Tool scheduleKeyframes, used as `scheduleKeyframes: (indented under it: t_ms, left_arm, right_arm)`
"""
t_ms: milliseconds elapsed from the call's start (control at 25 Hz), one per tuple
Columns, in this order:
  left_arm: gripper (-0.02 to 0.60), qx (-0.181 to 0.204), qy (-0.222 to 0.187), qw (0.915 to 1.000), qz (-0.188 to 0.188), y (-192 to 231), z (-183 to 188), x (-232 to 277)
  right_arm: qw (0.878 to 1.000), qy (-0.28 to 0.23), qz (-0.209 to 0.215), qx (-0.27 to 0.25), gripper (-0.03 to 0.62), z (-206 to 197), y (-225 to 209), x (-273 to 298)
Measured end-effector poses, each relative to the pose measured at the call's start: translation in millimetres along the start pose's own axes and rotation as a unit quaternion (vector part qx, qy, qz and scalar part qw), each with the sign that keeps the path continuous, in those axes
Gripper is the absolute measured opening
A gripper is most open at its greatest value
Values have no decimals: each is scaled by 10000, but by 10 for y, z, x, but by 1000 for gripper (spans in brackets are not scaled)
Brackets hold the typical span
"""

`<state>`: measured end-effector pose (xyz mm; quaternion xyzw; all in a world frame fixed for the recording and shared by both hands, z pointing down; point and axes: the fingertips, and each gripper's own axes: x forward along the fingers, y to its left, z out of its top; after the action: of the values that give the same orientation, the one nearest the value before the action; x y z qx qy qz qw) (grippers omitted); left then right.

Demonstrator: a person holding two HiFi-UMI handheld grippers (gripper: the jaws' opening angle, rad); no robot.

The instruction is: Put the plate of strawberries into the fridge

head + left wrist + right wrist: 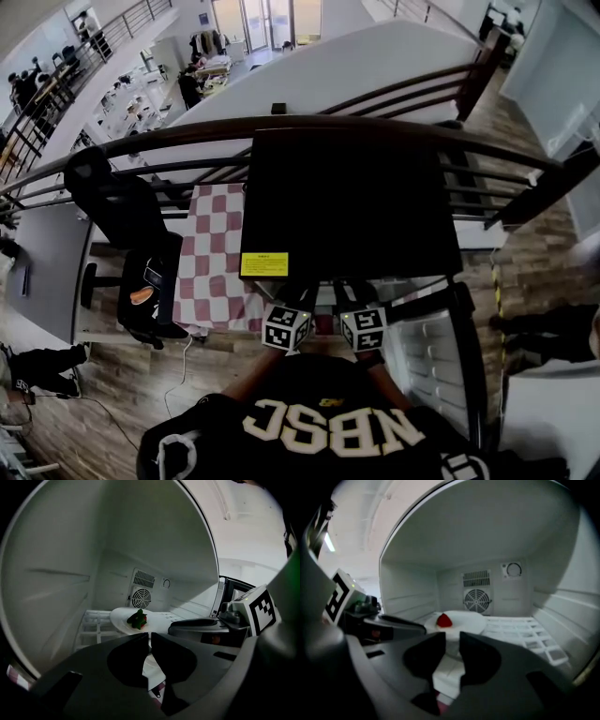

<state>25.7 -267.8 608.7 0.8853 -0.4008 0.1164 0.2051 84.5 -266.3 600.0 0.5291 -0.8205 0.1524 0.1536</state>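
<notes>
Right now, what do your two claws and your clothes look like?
The left claw and the right claw each have two dark, smooth, rounded jaws on a wide dark grey body. The left cube and the right cube on top of them are white with black square patterns. The person wears a black top with big cream letters.

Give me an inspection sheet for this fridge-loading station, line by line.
surface: white wire shelf inside the open fridge.
job's things: white plate on the shelf; one red strawberry with green leaves on it.
clutter: nothing seen.
grippers: left hand-held gripper jaws together; right hand-held gripper jaws apart; both at the plate's near rim, contact unclear.
cables: thin cable on the wood floor below the checkered cloth.
surroundings: black chair left of the fridge; railing behind.
</notes>
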Motion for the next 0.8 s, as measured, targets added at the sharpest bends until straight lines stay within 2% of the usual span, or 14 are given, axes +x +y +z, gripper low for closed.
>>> scheduleKeyframes:
  t_ms: [480, 800]
  left_arm:
    - [35, -19, 29, 10000, -18, 39, 61, 10]
    - [35, -96, -104, 9999, 56, 28, 21, -120]
  right_arm:
    - [10000, 22, 37, 50, 98, -8, 47, 103]
    - [9997, -56, -147, 190, 98, -49, 17, -41]
